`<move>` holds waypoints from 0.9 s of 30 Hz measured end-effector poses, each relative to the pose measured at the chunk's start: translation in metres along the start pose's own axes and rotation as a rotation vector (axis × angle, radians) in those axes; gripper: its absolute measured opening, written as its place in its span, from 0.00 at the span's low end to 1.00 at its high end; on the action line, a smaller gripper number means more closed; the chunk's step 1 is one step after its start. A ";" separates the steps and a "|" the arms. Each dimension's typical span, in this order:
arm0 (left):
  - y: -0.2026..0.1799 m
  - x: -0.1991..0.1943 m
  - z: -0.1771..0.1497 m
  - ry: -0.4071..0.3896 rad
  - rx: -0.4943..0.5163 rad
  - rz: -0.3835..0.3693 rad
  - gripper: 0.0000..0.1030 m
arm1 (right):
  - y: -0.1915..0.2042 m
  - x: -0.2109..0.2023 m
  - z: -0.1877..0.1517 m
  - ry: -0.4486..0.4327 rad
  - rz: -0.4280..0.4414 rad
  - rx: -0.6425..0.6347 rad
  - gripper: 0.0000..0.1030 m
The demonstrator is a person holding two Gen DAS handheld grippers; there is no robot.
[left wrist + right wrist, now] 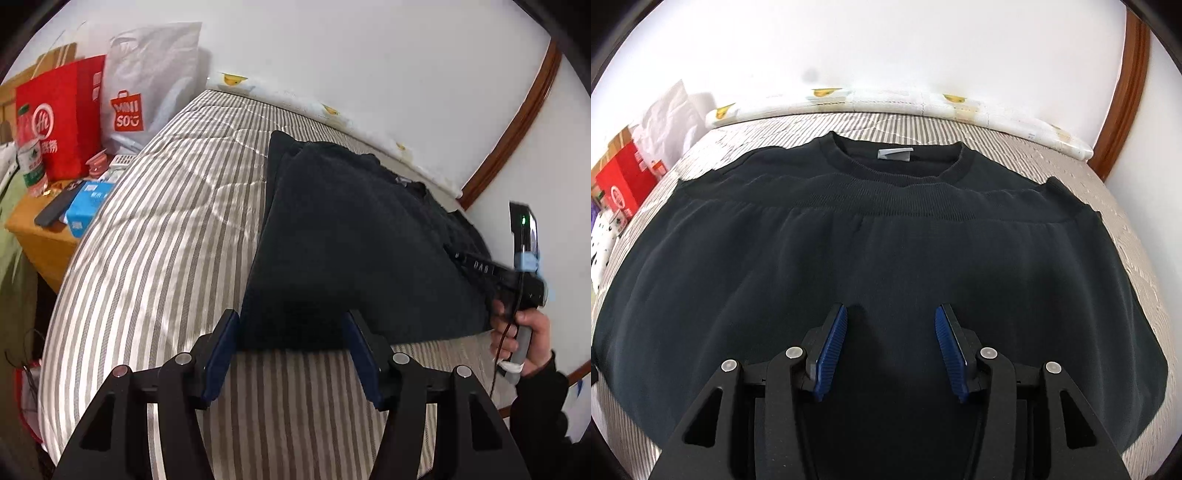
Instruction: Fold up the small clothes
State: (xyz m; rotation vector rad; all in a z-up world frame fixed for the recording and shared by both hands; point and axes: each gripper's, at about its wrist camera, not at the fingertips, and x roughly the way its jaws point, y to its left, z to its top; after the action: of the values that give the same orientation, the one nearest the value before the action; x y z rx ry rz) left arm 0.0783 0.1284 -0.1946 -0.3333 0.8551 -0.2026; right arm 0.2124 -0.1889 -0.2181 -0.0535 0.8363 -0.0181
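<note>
I hold both grippers over a black sweatshirt (886, 236) spread flat on the striped mattress (155, 229), its hem already doubled up under the collar, presumably to shorten it for the next fold. The right gripper (891, 325), lower centre of its view, hangs above mid-cloth, jaws apart and empty. The left gripper (290, 332), jaws likewise parted, frames the garment's near-left corner at lower centre, pinching nothing.

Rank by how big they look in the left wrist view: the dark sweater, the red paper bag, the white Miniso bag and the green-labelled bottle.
1. Dark sweater, by far the largest.
2 and 3. White Miniso bag and red paper bag look about alike; I won't rank them.
4. Green-labelled bottle, the smallest.
</note>
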 end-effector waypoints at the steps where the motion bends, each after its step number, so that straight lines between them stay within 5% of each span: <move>1: 0.000 -0.004 -0.004 -0.011 -0.017 -0.013 0.55 | 0.000 -0.004 -0.006 -0.002 0.008 -0.006 0.48; 6: -0.002 -0.011 -0.027 -0.031 -0.123 -0.120 0.55 | -0.003 -0.021 -0.032 -0.021 0.027 -0.040 0.48; 21: -0.007 0.022 -0.014 -0.086 -0.316 -0.144 0.57 | -0.021 -0.051 -0.065 -0.023 0.070 0.001 0.48; 27: -0.015 0.030 -0.005 -0.088 -0.290 -0.086 0.57 | -0.024 -0.051 -0.068 -0.009 0.076 0.016 0.48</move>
State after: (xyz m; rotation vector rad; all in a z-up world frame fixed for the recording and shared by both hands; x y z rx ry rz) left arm 0.0928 0.1047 -0.2133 -0.6464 0.7844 -0.1424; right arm 0.1280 -0.2140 -0.2243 -0.0063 0.8286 0.0472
